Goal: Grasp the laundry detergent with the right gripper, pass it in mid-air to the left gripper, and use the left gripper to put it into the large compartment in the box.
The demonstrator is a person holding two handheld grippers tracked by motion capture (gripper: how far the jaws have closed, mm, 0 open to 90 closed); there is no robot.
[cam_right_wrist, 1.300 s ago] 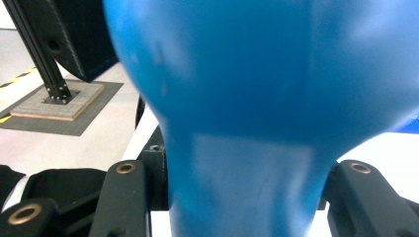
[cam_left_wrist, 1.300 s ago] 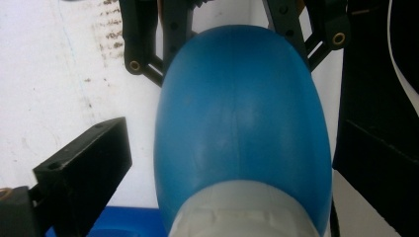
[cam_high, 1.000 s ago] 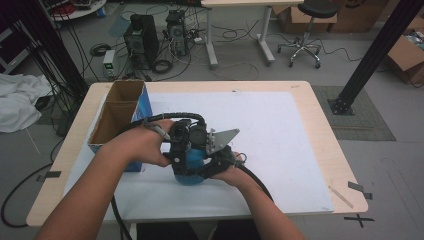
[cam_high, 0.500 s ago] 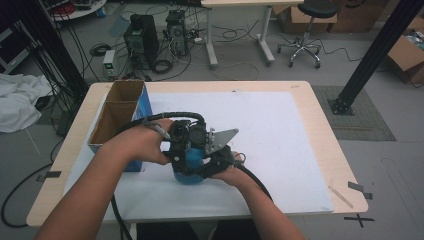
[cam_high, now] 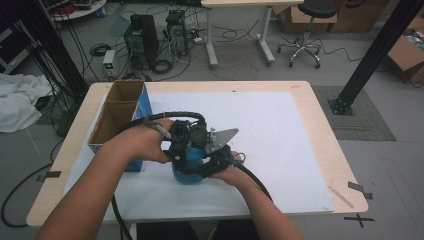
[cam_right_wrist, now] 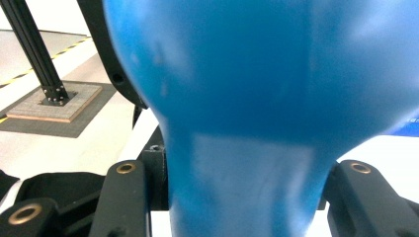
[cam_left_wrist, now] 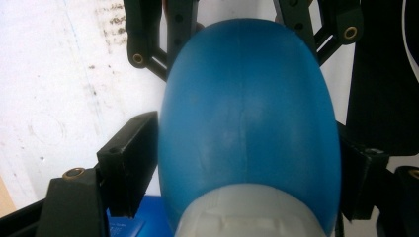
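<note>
Nothing has shifted: left claw (cam_left_wrist: 237, 163) and right claw (cam_right_wrist: 237, 192) both grip the blue bottle (cam_high: 186, 167) (beside the cardboard box (cam_high: 117, 122))

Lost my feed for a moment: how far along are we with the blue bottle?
Done: the blue plastic bottle is gripped by the left gripper and the right gripper. In hand: both hold it beside the open cardboard box. Left: whatever follows; nothing shows inside the box.

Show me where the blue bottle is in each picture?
High view: the blue bottle sits low in the middle, between the two hands.
Left gripper view: it takes up the centre, a black jaw against each side.
Right gripper view: its body spreads across the top, and its narrow part sits between the jaws.
Shared landmark: the white table cover under it.
</note>
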